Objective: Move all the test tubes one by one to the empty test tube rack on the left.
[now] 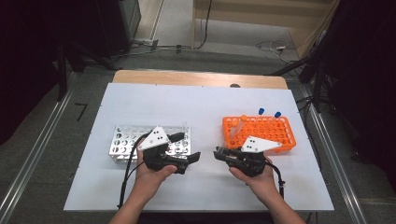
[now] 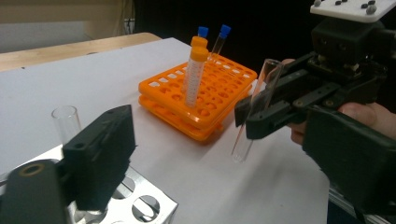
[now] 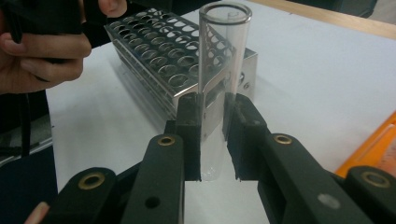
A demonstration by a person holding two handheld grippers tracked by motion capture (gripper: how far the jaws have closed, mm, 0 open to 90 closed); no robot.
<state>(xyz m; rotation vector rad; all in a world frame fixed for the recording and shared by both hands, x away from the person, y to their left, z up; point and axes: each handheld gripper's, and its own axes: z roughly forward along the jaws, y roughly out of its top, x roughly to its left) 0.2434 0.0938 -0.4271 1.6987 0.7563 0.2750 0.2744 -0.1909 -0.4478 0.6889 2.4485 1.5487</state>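
Scene: I look down on a white bench (image 1: 205, 107) in the middle of the high view, with my two forearms coming in from the bottom edge.
Right hand-held gripper (image 3: 212, 140): I see its two black jaws pinching a clear glass test tube (image 3: 222, 60); in the high view this hand-held gripper sits lower right of centre, pointing toward the left of the frame.
Test tube: it stands roughly upright between the pads in the right gripper view, open mouth at the top centre of the frame, rounded bottom just below the pads. In the left gripper view it hangs slightly tilted at centre right, its bottom above the bench surface and not touching it.
Left hand-held gripper (image 1: 187, 147): its jaws stand spread with nothing between them; it sits lower left of centre in the high view, its tips pointing right toward the other hand-held gripper, a gap between the two.
Metal rack (image 1: 123, 140): a silver rack of round holes, left of centre in the high view, just behind my left hand. One empty glass tube (image 2: 65, 122) stands in it, at the left of the left gripper view.
Orange rack (image 1: 275, 130): right of centre in the high view, behind my right hand. It carries two orange-capped tubes (image 2: 195, 77) and two blue-capped tubes (image 2: 224, 33).
Relation: the held test tube is between the two racks, apart from both.
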